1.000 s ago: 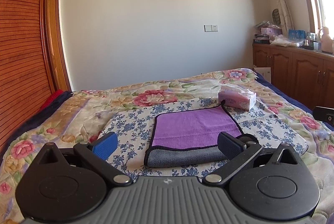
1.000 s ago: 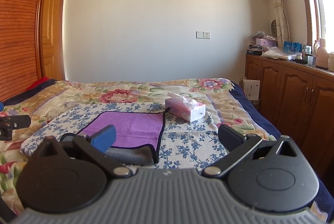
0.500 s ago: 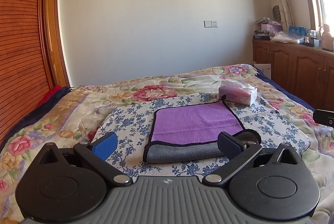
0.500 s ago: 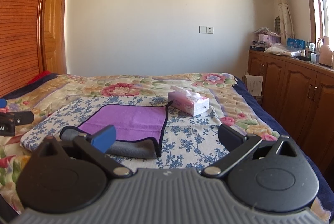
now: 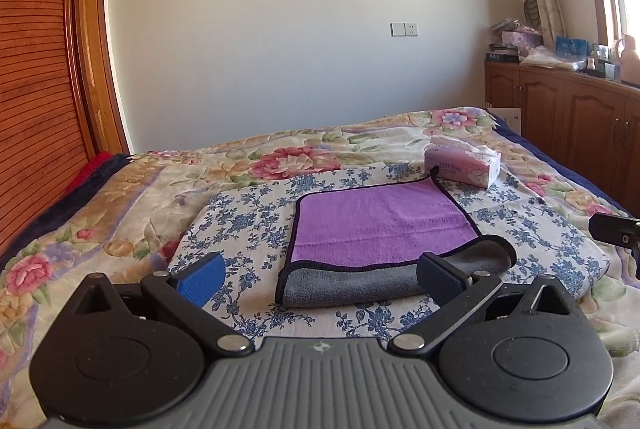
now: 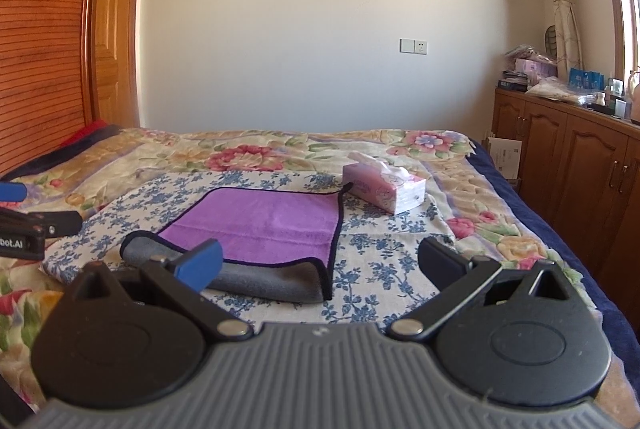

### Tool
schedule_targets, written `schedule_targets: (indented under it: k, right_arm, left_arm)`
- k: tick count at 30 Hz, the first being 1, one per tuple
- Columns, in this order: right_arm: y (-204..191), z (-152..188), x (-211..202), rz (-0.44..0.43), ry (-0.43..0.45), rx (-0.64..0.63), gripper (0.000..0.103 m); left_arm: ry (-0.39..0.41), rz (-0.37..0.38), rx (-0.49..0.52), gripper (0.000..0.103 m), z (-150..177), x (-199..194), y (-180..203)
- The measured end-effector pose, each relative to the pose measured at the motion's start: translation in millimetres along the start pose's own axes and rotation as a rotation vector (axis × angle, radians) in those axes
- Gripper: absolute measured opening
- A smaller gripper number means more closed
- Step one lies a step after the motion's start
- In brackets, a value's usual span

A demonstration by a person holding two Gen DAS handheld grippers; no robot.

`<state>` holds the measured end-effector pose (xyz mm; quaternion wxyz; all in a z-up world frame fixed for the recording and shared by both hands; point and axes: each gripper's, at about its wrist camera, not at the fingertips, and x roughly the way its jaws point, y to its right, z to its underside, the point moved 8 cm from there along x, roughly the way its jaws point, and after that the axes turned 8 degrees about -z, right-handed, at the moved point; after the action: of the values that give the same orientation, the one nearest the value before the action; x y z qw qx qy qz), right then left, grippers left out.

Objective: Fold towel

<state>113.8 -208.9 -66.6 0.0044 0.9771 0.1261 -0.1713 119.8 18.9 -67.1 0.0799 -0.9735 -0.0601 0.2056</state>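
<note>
A purple towel (image 5: 380,225) with a dark border lies on a blue-flowered cloth (image 5: 248,213) on the bed, its near edge folded over so the grey underside (image 5: 360,281) shows. My left gripper (image 5: 320,275) is open and empty, held just short of the towel's near edge. In the right wrist view the towel (image 6: 264,221) lies ahead and to the left. My right gripper (image 6: 320,263) is open and empty, with its left finger (image 6: 200,263) in front of the grey fold (image 6: 264,283).
A pink tissue box (image 5: 462,165) stands past the towel's far right corner; it also shows in the right wrist view (image 6: 384,187). Wooden cabinets (image 6: 568,165) run along the right. A slatted wooden wardrobe (image 5: 32,101) stands at the left. The flowered bedspread (image 5: 120,197) surrounds the cloth.
Both grippers have drawn back and risen slightly, so the towel sits further ahead in each view. Both stay open. The towel has not moved.
</note>
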Motion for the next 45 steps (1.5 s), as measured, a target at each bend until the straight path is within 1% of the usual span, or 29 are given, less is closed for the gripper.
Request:
schedule_targets:
  k: [12, 24, 32, 41, 45]
  right_arm:
    - [-6, 2, 23, -0.010, -0.048, 0.007, 0.103]
    - [-7, -2, 53, -0.022, -0.083, 0.002, 0.103]
    - [-4, -4, 76, -0.041, -0.111, -0.005, 0.103]
    - [-2, 1, 104, -0.053, -0.155, -0.028, 0.103]
    - [-2, 4, 113, -0.063, -0.172, -0.035, 0.103]
  left_arm:
    - [-0.021, 0.013, 0.018, 0.103, -1, 33, -2]
    - [-0.046, 0.056, 0.040, 0.103, -6, 69, -1]
    - [-0.071, 0.069, 0.031, 0.103, -8, 100, -3]
    - [-0.110, 0.083, 0.009, 0.103, 0, 134, -10]
    - [-0.126, 0.097, -0.003, 0.101, 3, 144, -10]
